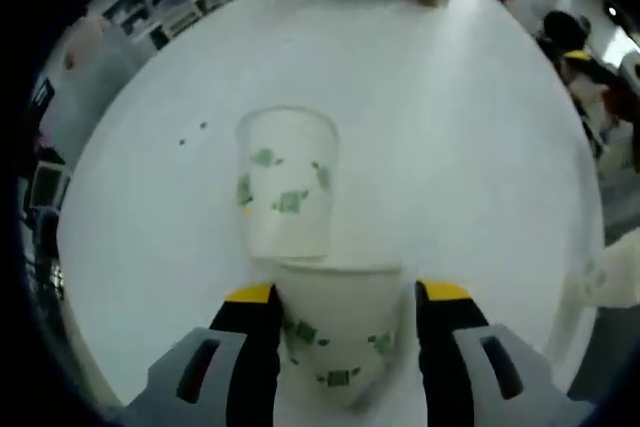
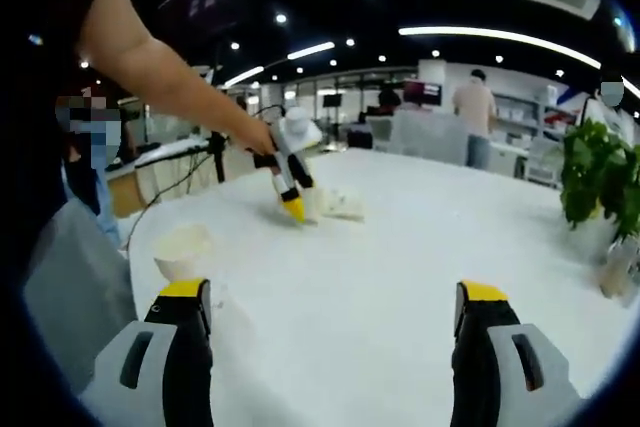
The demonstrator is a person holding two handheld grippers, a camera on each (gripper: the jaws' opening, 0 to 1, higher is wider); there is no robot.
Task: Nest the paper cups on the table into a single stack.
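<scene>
While the left gripper (image 1: pixel 345 312) held its jaws around a paper cup (image 1: pixel 338 332) lying on its side on the white table (image 1: pixel 470 127), a second cup (image 1: pixel 287 184) lay just ahead, its base touching the first cup's rim. Whether the jaws pinched the wall I could not tell. Such cups looked light and thin-walled, easily crushed, so a gentle hold mid-wall seemed wise. The right gripper (image 2: pixel 335 312) hung apart and empty, another cup (image 2: pixel 182 250) beside its left jaw.
</scene>
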